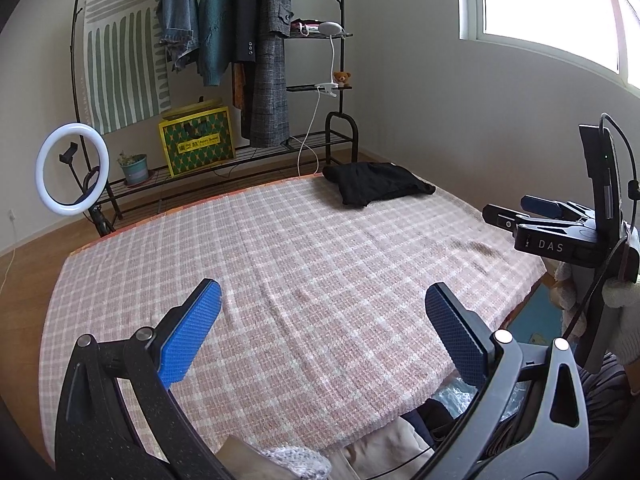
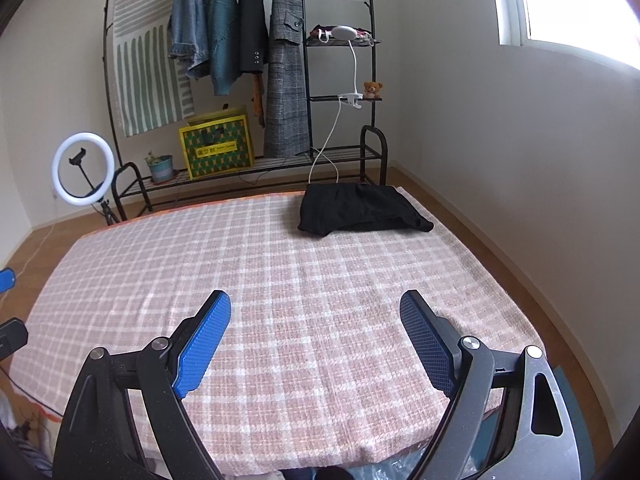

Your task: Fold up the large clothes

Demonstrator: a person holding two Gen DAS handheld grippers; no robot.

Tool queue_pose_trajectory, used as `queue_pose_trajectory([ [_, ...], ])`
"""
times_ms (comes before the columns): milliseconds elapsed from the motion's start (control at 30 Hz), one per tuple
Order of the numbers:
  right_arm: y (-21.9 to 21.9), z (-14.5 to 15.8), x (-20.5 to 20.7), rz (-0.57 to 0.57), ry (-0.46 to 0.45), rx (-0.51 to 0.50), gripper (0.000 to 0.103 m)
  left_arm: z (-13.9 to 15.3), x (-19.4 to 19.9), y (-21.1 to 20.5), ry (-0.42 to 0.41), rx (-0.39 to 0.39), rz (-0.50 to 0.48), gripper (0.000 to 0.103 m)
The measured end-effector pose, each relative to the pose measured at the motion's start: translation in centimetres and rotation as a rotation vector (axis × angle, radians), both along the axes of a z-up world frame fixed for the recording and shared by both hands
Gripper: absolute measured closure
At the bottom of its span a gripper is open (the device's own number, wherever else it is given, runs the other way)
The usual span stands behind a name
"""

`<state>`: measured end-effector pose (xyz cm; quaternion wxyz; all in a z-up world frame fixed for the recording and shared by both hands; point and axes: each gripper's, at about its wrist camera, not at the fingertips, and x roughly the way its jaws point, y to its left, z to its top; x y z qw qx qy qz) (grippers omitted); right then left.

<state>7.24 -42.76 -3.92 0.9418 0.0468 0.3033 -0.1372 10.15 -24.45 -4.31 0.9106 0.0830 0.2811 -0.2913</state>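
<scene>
Both my left gripper and right gripper hover agape, empty, above the checked blanket; one folded black garment sits far corner; next piece, I judge, should be spread flat centrally.

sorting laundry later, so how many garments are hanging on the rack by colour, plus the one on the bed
blue denim jacket: 1
teal knit: 1
black blazer: 1
grey plaid coat: 1
black folded garment on the bed: 1
total: 5
</scene>
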Motion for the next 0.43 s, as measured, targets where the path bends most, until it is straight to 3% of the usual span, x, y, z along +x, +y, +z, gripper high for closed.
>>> queue_pose_trajectory([
  [433, 0.17, -0.19, 0.15, 0.003, 0.009, 0.01, 0.016, -0.27, 0.08, 0.24, 0.002, 0.002, -0.002, 0.0],
])
